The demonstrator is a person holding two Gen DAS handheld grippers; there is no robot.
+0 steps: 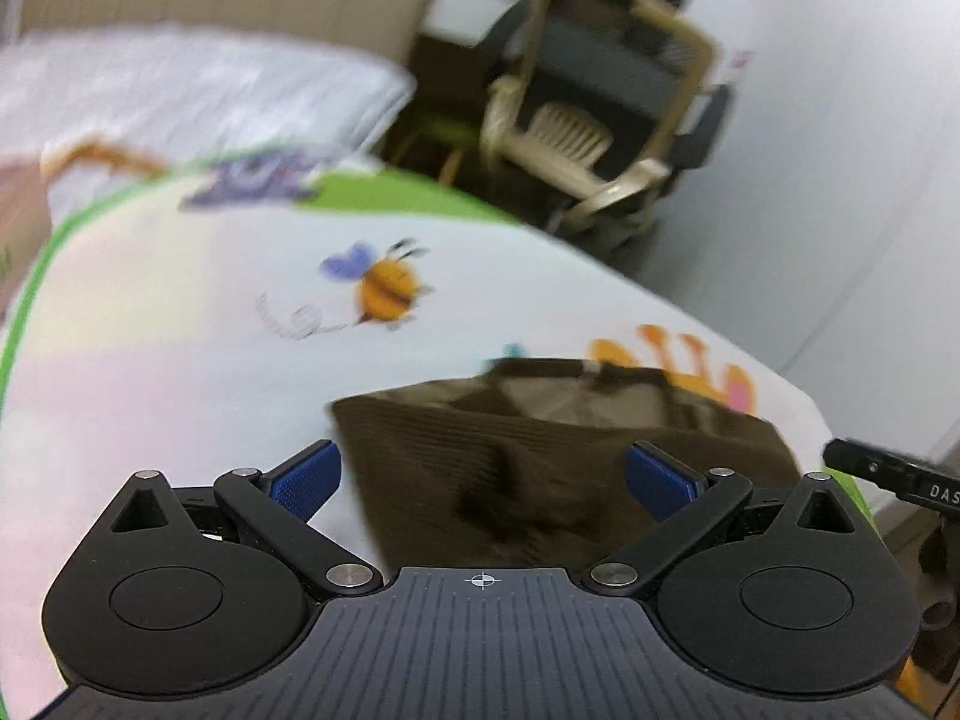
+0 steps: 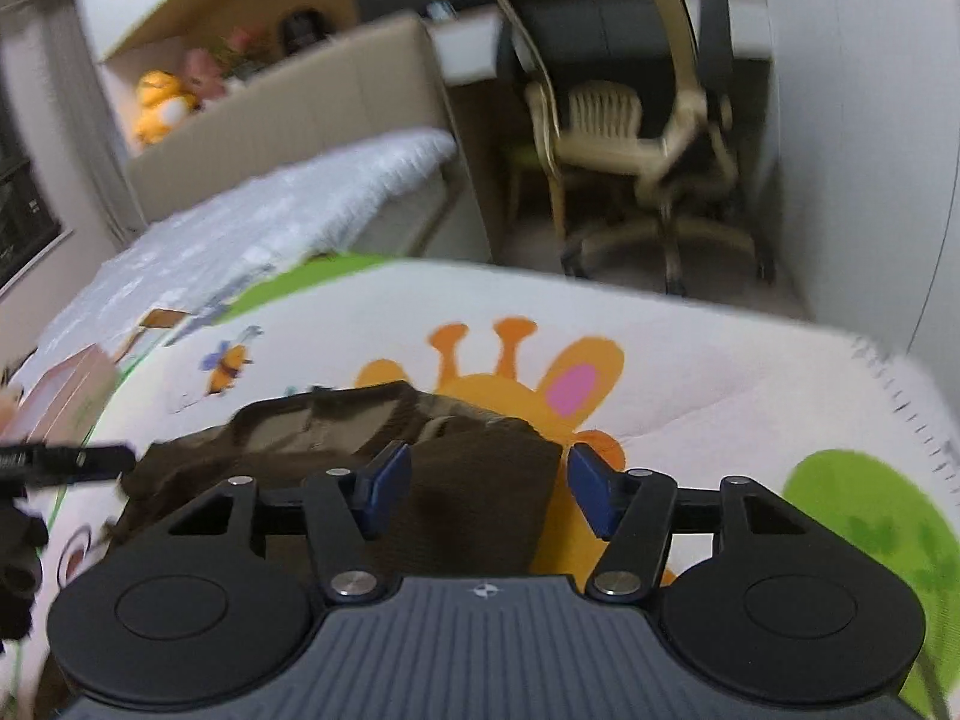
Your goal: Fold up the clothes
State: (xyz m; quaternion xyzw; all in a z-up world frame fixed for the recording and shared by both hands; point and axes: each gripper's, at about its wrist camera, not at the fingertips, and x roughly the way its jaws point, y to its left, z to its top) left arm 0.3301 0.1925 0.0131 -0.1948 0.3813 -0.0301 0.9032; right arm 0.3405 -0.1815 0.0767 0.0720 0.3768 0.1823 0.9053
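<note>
A dark brown ribbed garment [image 1: 540, 468] lies folded on a cartoon-printed blanket [image 1: 180, 348]. My left gripper [image 1: 483, 480] is open just above its near part, blue pads [image 1: 306, 480] spread wide to either side of the cloth. In the right wrist view the same brown garment [image 2: 474, 498] lies bunched over an orange giraffe print. My right gripper [image 2: 489, 492] is open over its right corner, with nothing pinched between the fingers. The other gripper's black tip [image 2: 66, 459] shows at the left edge. Both views are motion-blurred.
The blanket [image 2: 750, 396] covers a bed whose far edge drops off toward an office chair [image 2: 648, 138] and a beige plastic chair. A white quilt [image 2: 270, 210], a cardboard box [image 2: 300, 108] and soft toys [image 2: 159, 105] lie behind. A wall stands to the right.
</note>
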